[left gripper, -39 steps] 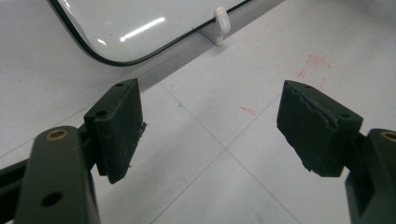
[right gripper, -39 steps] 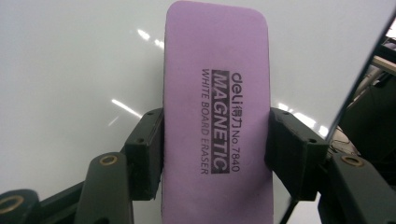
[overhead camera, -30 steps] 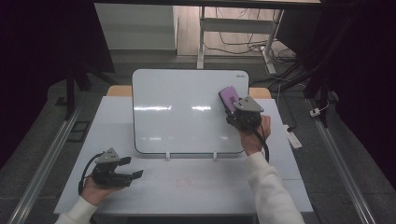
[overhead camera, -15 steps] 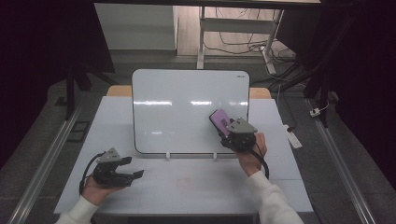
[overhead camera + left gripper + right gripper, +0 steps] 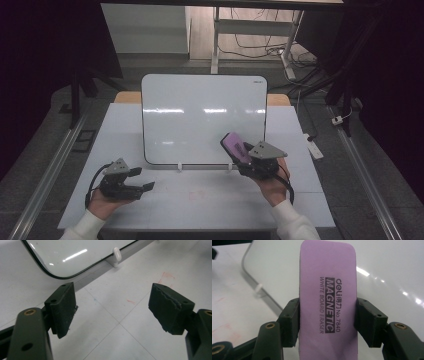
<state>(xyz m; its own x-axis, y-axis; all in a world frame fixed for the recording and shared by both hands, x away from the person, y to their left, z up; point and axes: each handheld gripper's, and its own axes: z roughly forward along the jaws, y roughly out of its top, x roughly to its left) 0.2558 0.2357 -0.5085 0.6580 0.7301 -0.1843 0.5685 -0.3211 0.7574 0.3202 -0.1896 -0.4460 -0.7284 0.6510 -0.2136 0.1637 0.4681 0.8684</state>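
Just above the lower right corner of the glossy white whiteboard (image 5: 202, 117), the right gripper (image 5: 248, 156) pinched a flat purple magnetic eraser (image 5: 328, 297) across its long edges (probably light, stiff, smooth-backed); the left gripper (image 5: 131, 182) sat wide apart over the white counter (image 5: 210, 200).

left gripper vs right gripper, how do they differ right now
The left gripper is open and holds nothing, its jaws wide apart over bare table; the right gripper is shut on a purple whiteboard eraser. The left gripper sits low by the table's near left, clear of the whiteboard; the right gripper is raised at the whiteboard's lower right. Both are hand-held, with black jaws and a grey plate on top.
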